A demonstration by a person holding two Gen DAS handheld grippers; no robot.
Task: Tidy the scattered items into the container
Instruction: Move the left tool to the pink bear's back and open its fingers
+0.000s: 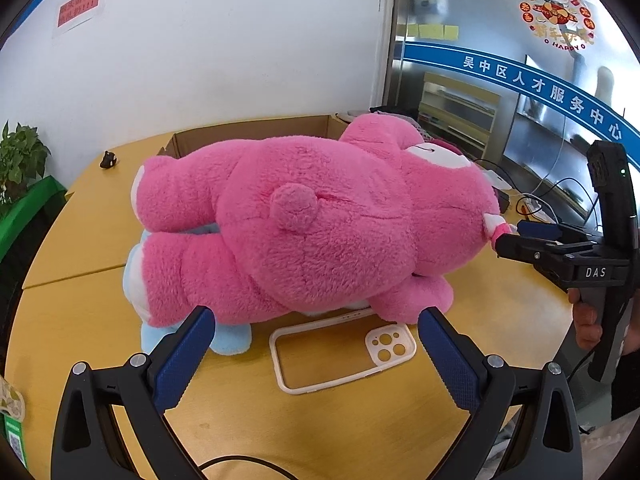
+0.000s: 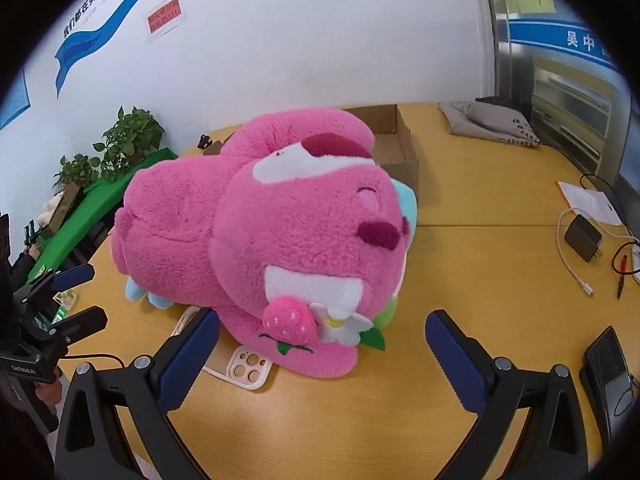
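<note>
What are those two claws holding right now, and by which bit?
Nothing. Both the left gripper and right gripper are open, fingers apart, close to the pink bear but not closed on it.

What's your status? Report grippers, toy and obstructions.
Left gripper open, right gripper open, both empty. Pink plush bear on table, in front of cardboard box, lying over light blue plush. Phone case beside it.

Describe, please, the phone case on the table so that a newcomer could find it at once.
Start from the big pink plush bear lying on its side on the yellow table, in front of the cardboard box. Against the bear's near edge lies the phone case, flat and partly tucked beneath it. It alone is a thin cream frame with a see-through back and round camera holes at one end.
</note>
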